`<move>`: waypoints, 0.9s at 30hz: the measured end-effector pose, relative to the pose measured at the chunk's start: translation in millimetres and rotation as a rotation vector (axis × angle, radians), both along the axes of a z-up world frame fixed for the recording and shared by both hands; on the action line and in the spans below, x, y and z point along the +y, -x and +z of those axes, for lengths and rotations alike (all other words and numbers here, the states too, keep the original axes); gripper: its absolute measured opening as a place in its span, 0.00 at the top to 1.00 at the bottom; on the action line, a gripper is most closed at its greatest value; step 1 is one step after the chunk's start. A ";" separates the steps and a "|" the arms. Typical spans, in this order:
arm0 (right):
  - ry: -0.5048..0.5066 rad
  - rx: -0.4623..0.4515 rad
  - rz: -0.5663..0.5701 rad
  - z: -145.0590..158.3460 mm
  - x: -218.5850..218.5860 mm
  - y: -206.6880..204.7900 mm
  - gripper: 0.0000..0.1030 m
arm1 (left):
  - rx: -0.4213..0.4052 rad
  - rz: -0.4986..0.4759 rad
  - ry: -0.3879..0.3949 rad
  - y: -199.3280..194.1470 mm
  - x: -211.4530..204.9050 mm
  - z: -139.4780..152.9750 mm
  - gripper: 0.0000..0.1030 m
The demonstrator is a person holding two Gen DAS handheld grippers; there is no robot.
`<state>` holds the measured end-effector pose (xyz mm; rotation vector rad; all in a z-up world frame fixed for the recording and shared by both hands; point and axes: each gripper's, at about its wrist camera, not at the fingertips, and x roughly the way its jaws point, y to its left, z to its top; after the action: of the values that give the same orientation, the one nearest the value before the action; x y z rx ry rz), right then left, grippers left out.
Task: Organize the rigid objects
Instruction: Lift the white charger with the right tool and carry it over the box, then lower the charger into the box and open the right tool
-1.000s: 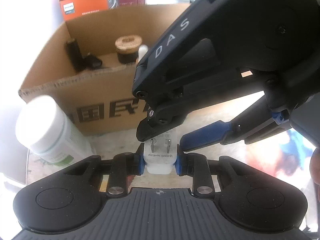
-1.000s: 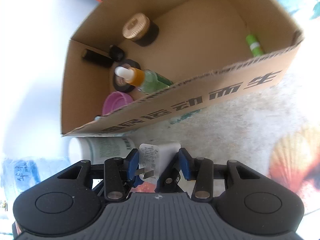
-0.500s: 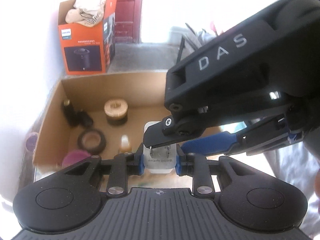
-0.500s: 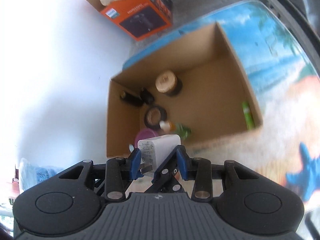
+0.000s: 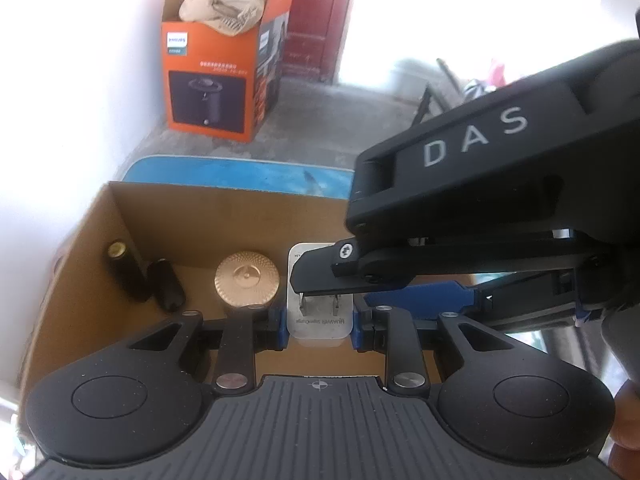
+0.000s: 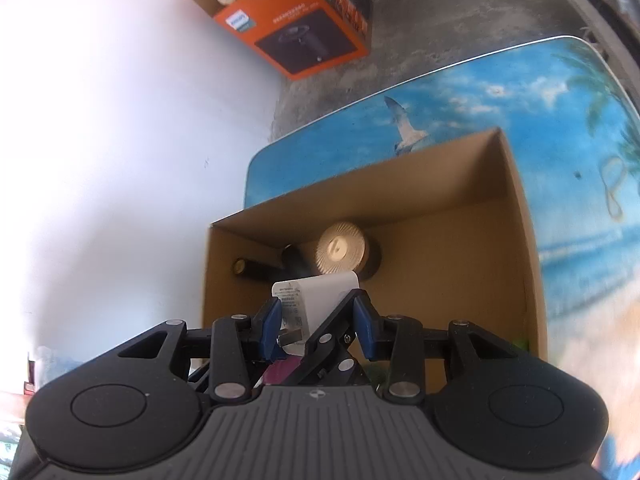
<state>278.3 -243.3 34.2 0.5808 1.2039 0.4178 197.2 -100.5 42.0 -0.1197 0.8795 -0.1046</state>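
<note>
Looking along the left gripper (image 5: 319, 330) in the left wrist view, its blue pads sit narrowly apart and press on both sides of a white charger (image 5: 319, 326), prongs facing up. The right gripper (image 5: 326, 288) reaches in from the right, marked "DAS"; one black fingertip lies over the charger's prongs and a blue-padded finger (image 5: 416, 299) runs beside the charger's right side. Whether those fingers press on the charger cannot be told from this view. The charger hangs above the open cardboard box (image 5: 80, 280). On the box floor, at the far left, stand a dark bottle with a gold cap (image 5: 122, 272), a small black bottle (image 5: 166, 286) just beside it, and a jar with a gold lid (image 5: 246, 278) near the charger. The box rests on a blue table (image 5: 240, 170). An orange carton (image 5: 224, 60) stuffed with paper stands on the concrete floor beyond, near a red door (image 5: 316, 20). A fingertip of the person (image 5: 628, 412) shows at the lower right edge.

In the right wrist view, the right gripper (image 6: 318, 326) is partly open. Its left blue pad touches the printed side of the charger (image 6: 316, 296); its right pad meets the black linkage of the left gripper (image 6: 332, 340) rather than the charger. The charger is tilted, over the near left part of the cardboard box (image 6: 520, 240). The jar with a gold lid (image 6: 342, 250) and the dark bottle with a gold cap (image 6: 250, 268) lie at the back of the box. The blue table (image 6: 480, 92) carries a beach print with a gull. The orange carton (image 6: 300, 28) stands by the white wall (image 6: 120, 140).
</note>
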 end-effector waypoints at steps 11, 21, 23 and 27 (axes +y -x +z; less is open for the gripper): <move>0.111 0.077 0.166 -41.7 9.5 -56.1 0.59 | 0.121 0.119 0.056 -33.6 -9.1 -39.6 0.74; 0.217 0.050 0.276 -45.5 17.8 -59.5 0.59 | 0.183 0.156 0.157 -39.7 -0.7 -47.9 0.73; 0.218 0.057 0.277 -46.9 16.6 -60.5 0.59 | 0.195 0.147 0.163 -39.7 -0.2 -47.6 0.72; 0.220 0.053 0.270 -45.1 12.5 -60.0 0.59 | 0.190 0.127 0.162 -38.5 1.3 -47.9 0.65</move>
<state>338.3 -230.9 -10.9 0.2413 1.3646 0.4917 235.6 -99.2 -5.9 -0.3404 1.0497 -0.0461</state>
